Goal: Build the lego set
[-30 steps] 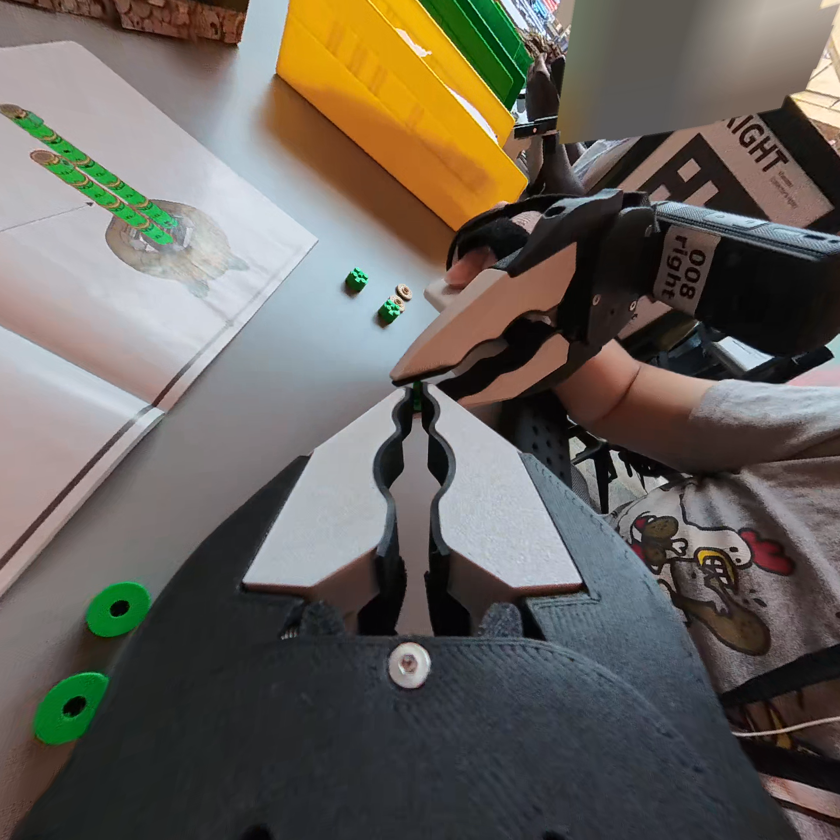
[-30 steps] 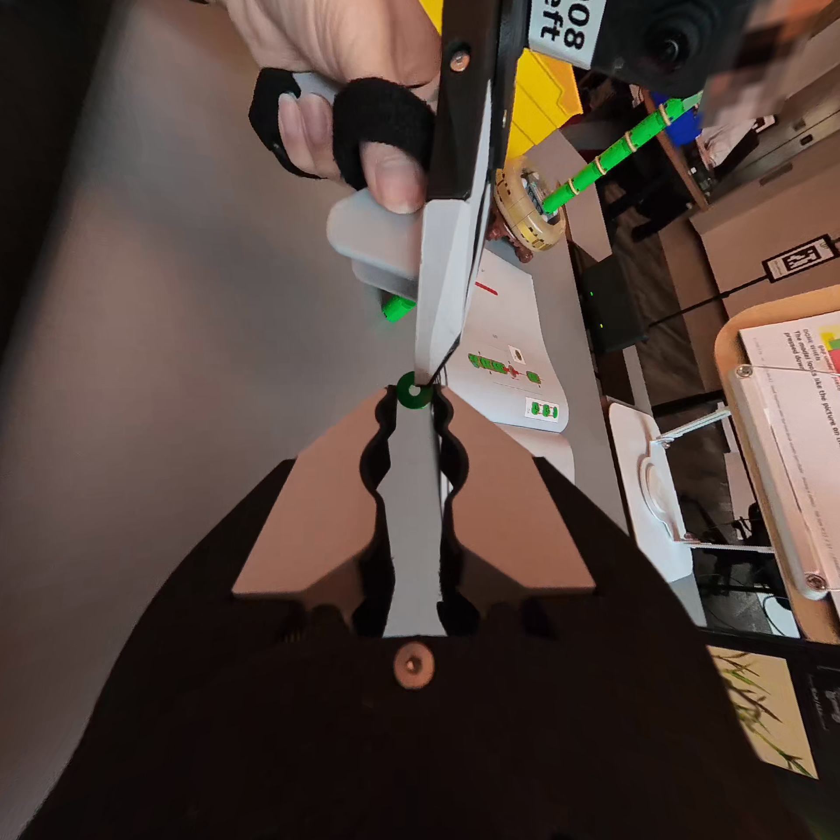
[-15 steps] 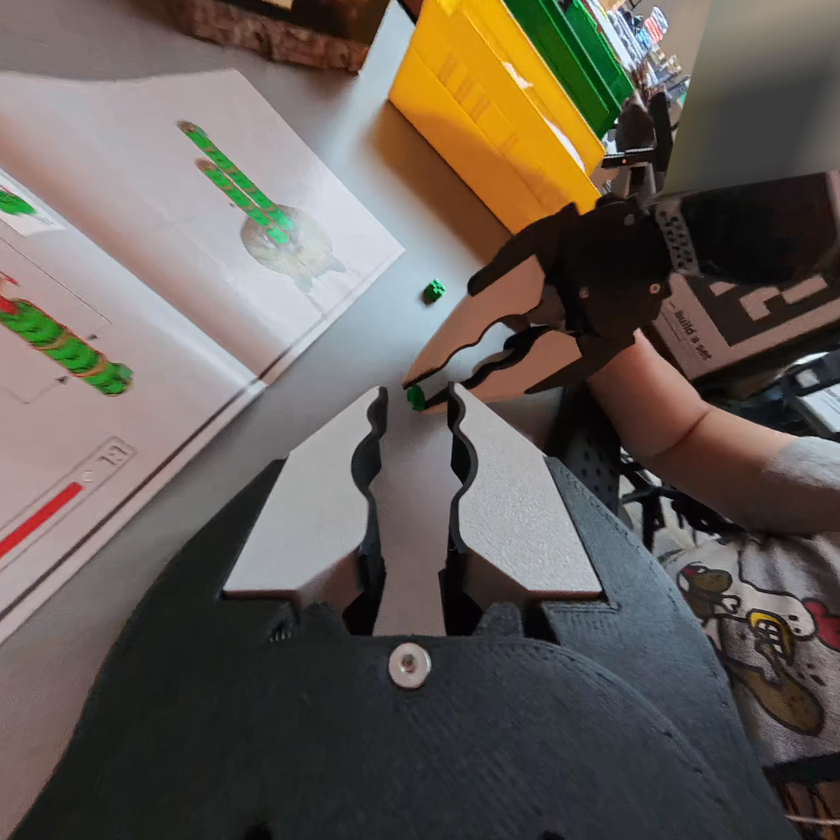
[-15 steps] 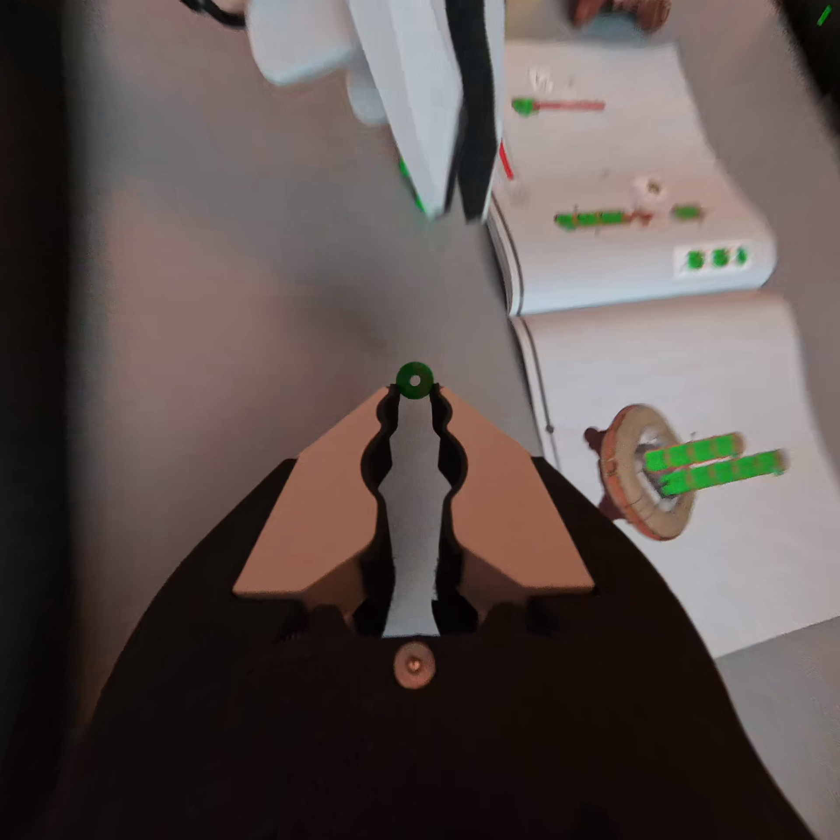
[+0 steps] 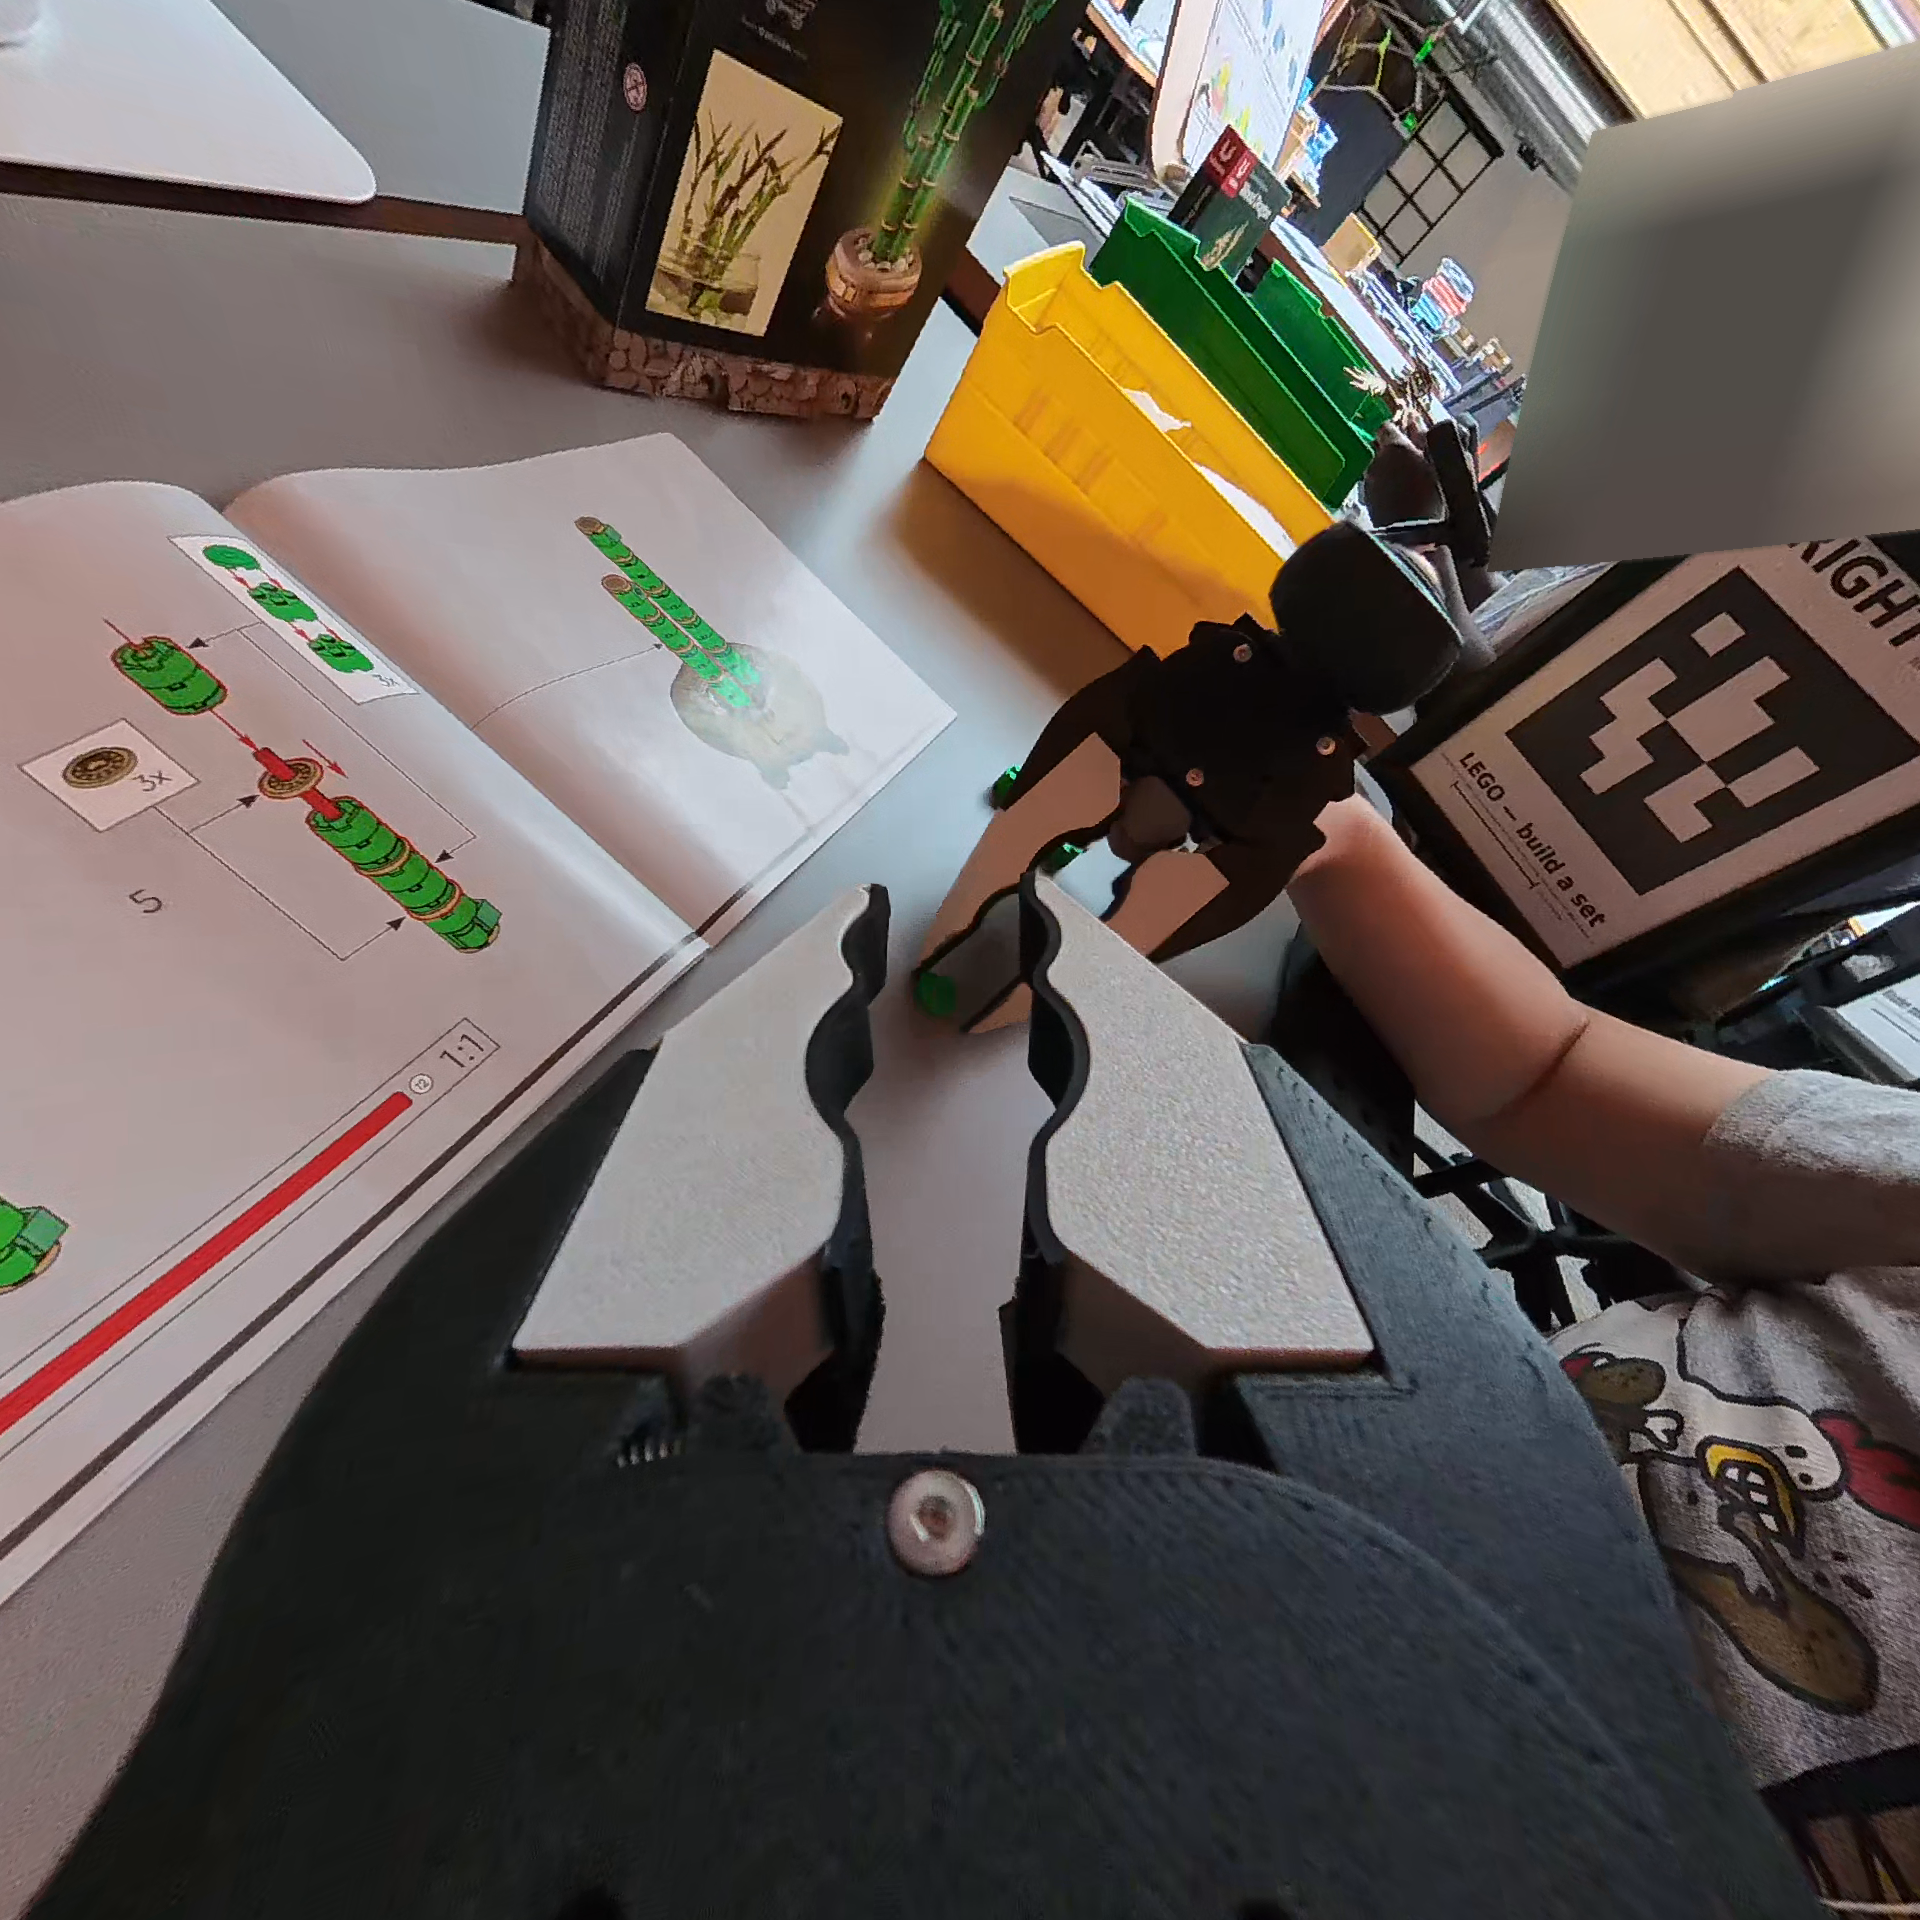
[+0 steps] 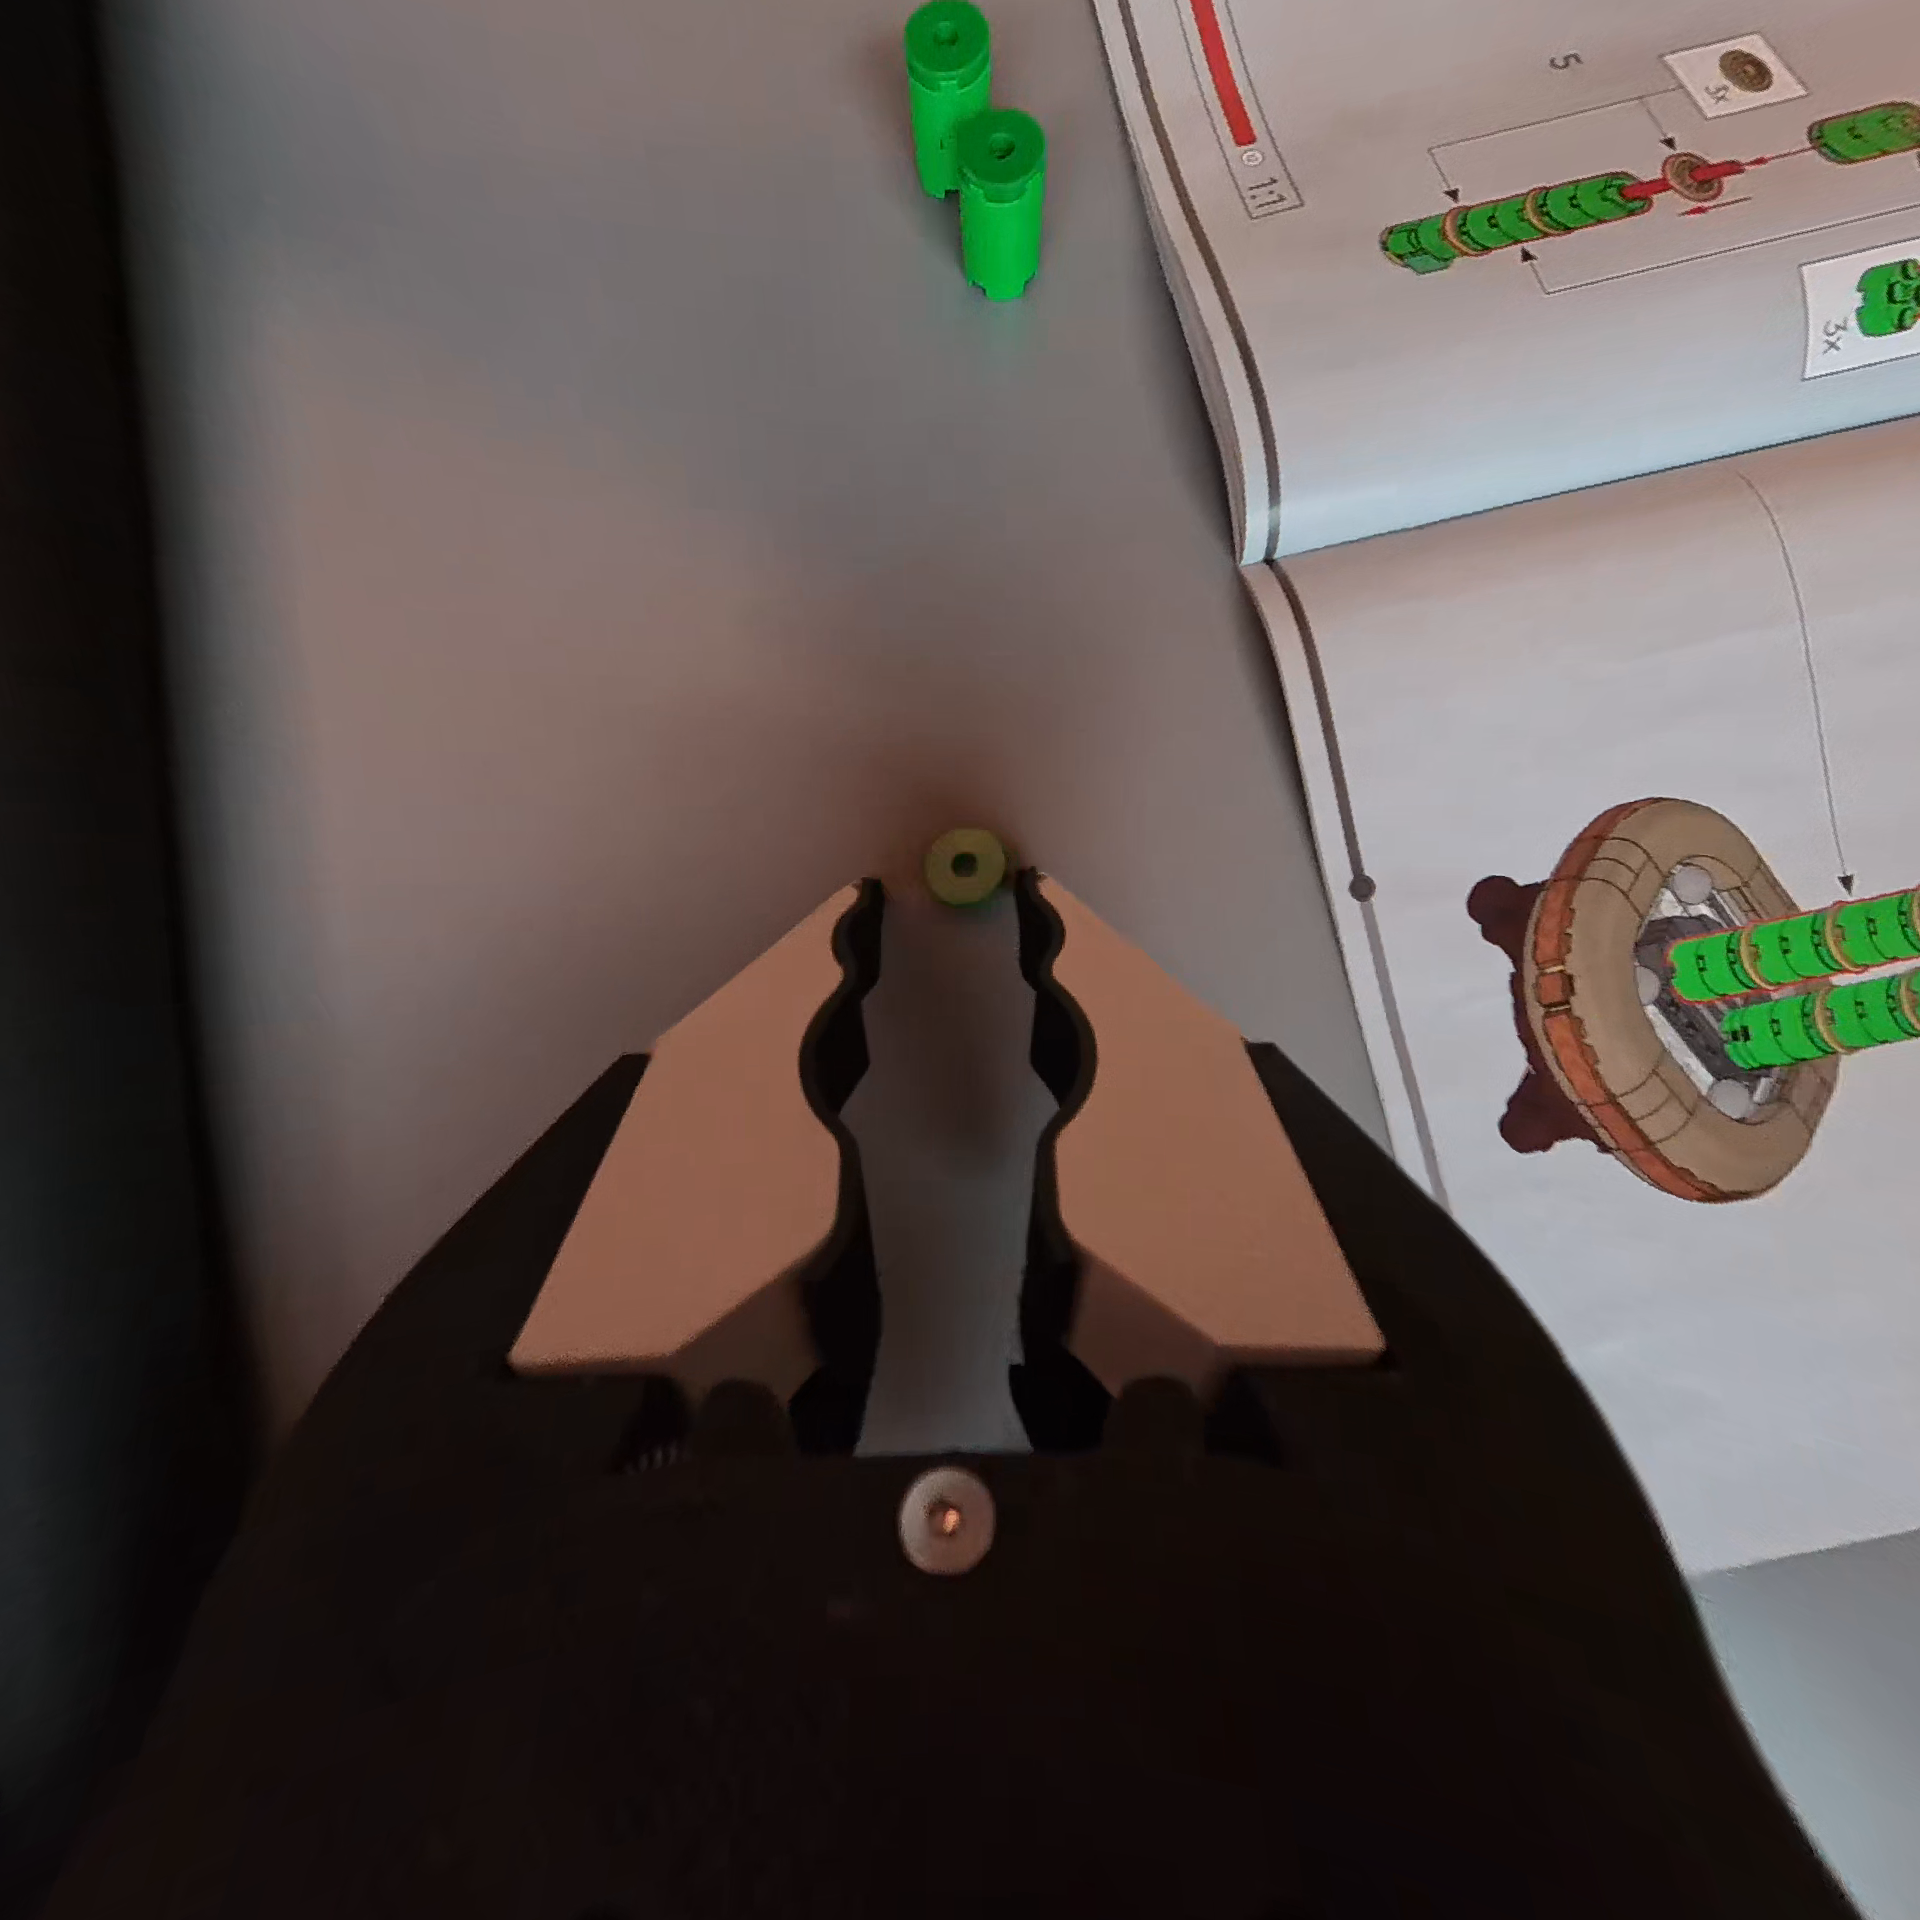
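Right wrist view, item one: right hand-held gripper [image 6: 948, 883], fingers parted, pointing down at the grey worktop [image 6: 540, 540]. A small green round lego piece with a centre hole [image 6: 965, 868] lies on the worktop just beyond the tips; neither finger visibly touches it. Half a second ago the same piece sat pinched between closed tips, so it has just been let go and set down.

Item two: two bright green cylindrical lego bricks [image 6: 977, 145], touching each other, lying far along the worktop, well apart from the released piece.

Item three: open paper instruction booklet [image 6: 1558, 644], to the right, showing drawings of green stalks on a round tan base.

Left wrist view, item four: left hand-held gripper [image 5: 954, 904], fingers apart and holding nothing; a second ago they were nearly closed and met the right gripper's tips. Now the two stand apart.

Item five: yellow plastic bin [image 5: 1101, 468], far right of the booklet.

Assessment: the mid-air joining attempt appears to be given up or paused; the piece probably needs a fresh grasp before it goes onto a stalk.
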`<state>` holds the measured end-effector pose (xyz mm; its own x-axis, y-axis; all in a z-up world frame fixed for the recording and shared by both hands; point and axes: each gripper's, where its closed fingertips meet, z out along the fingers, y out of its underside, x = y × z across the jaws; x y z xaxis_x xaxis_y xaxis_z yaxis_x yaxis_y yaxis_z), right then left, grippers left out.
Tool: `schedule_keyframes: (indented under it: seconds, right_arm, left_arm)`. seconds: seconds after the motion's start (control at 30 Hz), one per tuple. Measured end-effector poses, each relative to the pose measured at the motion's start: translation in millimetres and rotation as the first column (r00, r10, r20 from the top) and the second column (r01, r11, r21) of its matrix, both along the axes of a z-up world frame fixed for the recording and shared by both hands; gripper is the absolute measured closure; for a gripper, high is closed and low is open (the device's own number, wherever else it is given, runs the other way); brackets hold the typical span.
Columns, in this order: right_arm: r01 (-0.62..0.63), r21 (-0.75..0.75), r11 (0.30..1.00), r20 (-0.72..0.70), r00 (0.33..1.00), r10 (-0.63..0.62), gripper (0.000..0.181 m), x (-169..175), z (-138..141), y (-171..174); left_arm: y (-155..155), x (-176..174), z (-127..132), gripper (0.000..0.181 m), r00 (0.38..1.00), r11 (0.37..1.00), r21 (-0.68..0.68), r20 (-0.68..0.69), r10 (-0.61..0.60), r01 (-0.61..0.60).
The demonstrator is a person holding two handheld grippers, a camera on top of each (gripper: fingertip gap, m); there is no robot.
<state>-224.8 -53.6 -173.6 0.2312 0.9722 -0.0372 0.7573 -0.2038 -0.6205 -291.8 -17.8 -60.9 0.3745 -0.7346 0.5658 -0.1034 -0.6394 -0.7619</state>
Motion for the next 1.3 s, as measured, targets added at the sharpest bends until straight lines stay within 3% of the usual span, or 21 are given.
schedule_keyframes:
  seconds: [0.13, 0.27, 0.37, 0.5, 0.63, 0.8, 1.0, 1.3]
  right_arm:
    - [0.045, 0.133, 0.990, 0.116, 0.991, -0.061, 0.150, 46.0, 18.9, 16.6]
    - [0.206, 0.212, 0.955, -0.031, 0.978, -0.204, 0.147, 112.1, 71.7, 18.6]
    - [0.251, 0.206, 0.946, -0.053, 0.968, -0.245, 0.143, 145.1, 66.9, 0.4]
    - [0.232, 0.165, 0.958, -0.086, 0.972, -0.221, 0.154, 137.1, 41.1, -15.0]
    - [0.215, 0.110, 0.970, -0.022, 0.977, -0.213, 0.154, 128.2, 16.0, -15.6]
    - [0.235, 0.124, 0.964, -0.071, 0.971, -0.228, 0.154, 123.5, 21.0, -5.7]
    - [0.363, 0.150, 0.919, -0.169, 0.926, -0.338, 0.149, 139.3, 36.5, 30.2]
    - [0.201, 0.134, 0.970, 0.005, 0.979, -0.204, 0.148, 129.9, 24.8, 35.1]
  left_arm:
    - [-0.1, -2.2, 4.1, 0.158, 1.000, 1.000, 0.002, 0.016, 0.000, 0.000]
    - [0.6, -8.2, 18.5, 0.158, 0.998, 1.000, 0.024, 0.068, 0.014, -0.015]
    - [1.2, -12.3, 27.0, 0.157, 0.996, 0.998, 0.050, 0.089, 0.023, -0.028]
    - [1.9, -14.0, 30.9, 0.157, 0.994, 0.998, 0.058, 0.105, 0.027, -0.033]
    - [2.8, -13.6, 27.9, 0.157, 0.995, 0.998, 0.054, 0.097, 0.025, -0.030]
    - [11.1, -23.4, 27.6, 0.158, 0.994, 0.994, 0.073, 0.082, 0.070, -0.076]
    - [23.8, -41.9, 32.9, 0.158, 0.984, 0.987, 0.071, 0.114, 0.136, -0.144]
    - [27.4, -46.0, 31.0, 0.158, 0.983, 0.985, 0.068, 0.105, 0.149, -0.156]
